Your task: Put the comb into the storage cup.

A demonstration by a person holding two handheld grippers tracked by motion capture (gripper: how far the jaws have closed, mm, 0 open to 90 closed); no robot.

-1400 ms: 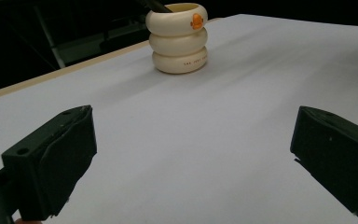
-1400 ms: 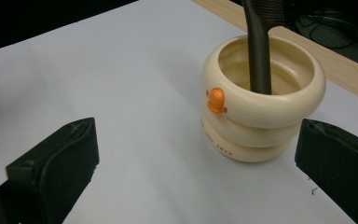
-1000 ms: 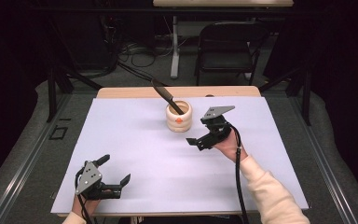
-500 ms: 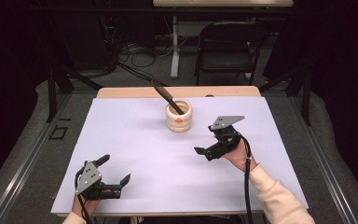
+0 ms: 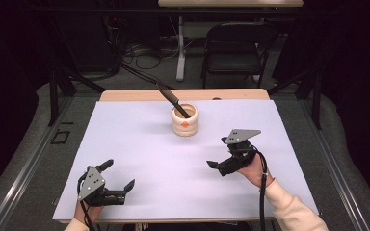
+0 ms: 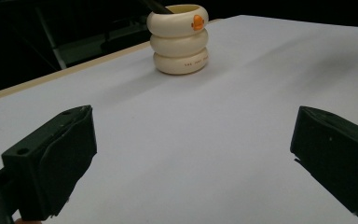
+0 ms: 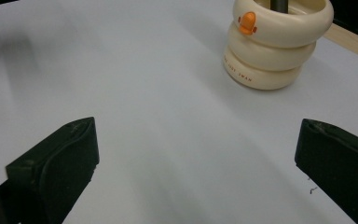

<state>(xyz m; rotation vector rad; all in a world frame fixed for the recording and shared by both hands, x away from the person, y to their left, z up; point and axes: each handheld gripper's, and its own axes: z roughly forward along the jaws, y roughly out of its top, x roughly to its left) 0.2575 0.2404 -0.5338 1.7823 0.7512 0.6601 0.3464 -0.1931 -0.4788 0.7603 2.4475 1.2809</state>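
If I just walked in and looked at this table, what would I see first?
Probably the cream ringed holder with an orange spot, standing alone near the far middle of the white table, with a dark utensil leaning out of it. Next come the two black grippers nearer the person: the left gripper at the near left corner and the right gripper right of centre, both with jaws wide apart and empty.

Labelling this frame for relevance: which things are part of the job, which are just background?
In the job:
- cream ringed holder
- dark utensil standing tilted in it
- right gripper, jaws open, empty
- left gripper, jaws open, empty

Just around:
- white table sheet
- folding chair
- floor cables
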